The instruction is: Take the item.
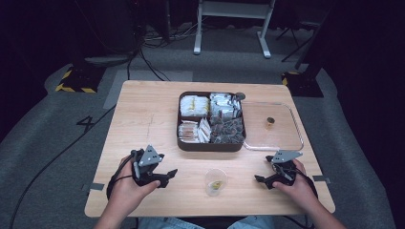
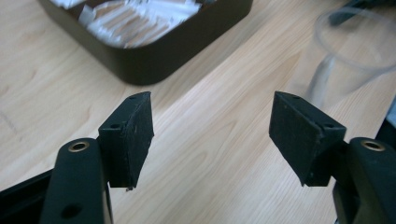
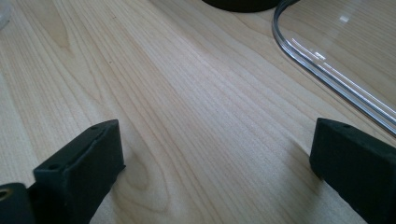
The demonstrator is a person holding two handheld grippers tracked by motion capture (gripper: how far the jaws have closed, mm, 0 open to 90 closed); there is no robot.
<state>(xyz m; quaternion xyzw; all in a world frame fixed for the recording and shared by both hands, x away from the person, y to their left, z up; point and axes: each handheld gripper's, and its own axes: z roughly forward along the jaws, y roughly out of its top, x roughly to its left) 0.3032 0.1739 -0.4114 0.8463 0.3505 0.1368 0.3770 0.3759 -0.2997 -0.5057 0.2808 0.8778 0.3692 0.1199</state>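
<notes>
Both my grippers rest low over the table, jaws apart, with the clear cup between them.

My left gripper (image 1: 168, 175) has its jaws spread with bare wood between the pads; the clear plastic cup (image 1: 216, 181) stands just beside it, something small and yellowish at its bottom. My right gripper (image 1: 261, 180) sits near the cup's other side, jaws wide, gripping nothing. Behind the cup lies the dark compartment tray (image 1: 210, 144) of packets, and its clear lid (image 1: 282, 143) lies flat beside it.
</notes>
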